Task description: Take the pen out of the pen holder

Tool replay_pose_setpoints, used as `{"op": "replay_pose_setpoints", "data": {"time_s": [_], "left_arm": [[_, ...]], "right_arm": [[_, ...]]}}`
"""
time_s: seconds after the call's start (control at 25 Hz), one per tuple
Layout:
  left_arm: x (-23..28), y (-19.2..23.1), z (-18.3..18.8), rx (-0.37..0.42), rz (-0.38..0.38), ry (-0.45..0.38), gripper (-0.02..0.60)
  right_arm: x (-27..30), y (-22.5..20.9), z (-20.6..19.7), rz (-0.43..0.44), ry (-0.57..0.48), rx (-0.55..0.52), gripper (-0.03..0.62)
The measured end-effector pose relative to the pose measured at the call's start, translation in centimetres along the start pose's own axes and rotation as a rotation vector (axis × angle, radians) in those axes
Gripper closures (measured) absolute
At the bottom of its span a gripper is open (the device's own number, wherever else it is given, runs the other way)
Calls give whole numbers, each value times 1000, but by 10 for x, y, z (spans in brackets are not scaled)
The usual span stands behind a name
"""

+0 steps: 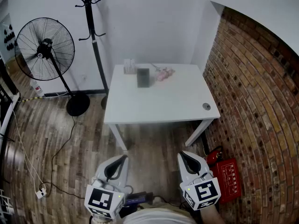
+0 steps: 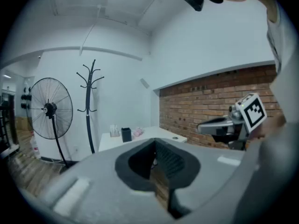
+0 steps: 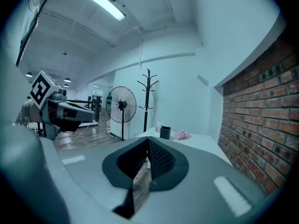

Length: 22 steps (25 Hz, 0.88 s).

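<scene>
Presently, approach step: we hold left gripper (image 1: 117,167) & right gripper (image 1: 190,162) shut, empty, well short of table (image 1: 177,101). Pen holder (image 1: 143,77) stands near its far edge; pen indiscernible. Next, probably: close in, open jaws.

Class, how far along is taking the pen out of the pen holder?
Done: nothing; the pen holder stands untouched on the far side of the table. In hand: nothing; the left gripper and right gripper are shut, empty, short of the table. Left: reach it, grip the pen, lift it out.
</scene>
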<state>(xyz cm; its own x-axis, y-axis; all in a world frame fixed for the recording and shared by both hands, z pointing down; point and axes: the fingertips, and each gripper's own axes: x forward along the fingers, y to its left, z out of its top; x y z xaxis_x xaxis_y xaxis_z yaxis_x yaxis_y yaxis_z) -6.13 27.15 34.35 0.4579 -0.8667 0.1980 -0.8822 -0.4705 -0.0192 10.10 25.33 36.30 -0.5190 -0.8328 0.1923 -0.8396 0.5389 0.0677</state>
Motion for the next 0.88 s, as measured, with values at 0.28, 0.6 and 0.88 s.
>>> {"op": "replay_pose_setpoints", "data": {"time_s": [0.28, 0.6, 0.88], "left_arm": [[1, -3, 2, -3, -1, 4, 586], [2, -6, 1, 12, -3, 0, 586], [0, -4, -1, 12, -3, 5, 586]], "right_arm": [[-1, -2, 0, 1, -1, 0, 589], [-3, -4, 0, 7, -6, 9, 589], [-2, -2, 4, -4, -22, 38, 589]]}}
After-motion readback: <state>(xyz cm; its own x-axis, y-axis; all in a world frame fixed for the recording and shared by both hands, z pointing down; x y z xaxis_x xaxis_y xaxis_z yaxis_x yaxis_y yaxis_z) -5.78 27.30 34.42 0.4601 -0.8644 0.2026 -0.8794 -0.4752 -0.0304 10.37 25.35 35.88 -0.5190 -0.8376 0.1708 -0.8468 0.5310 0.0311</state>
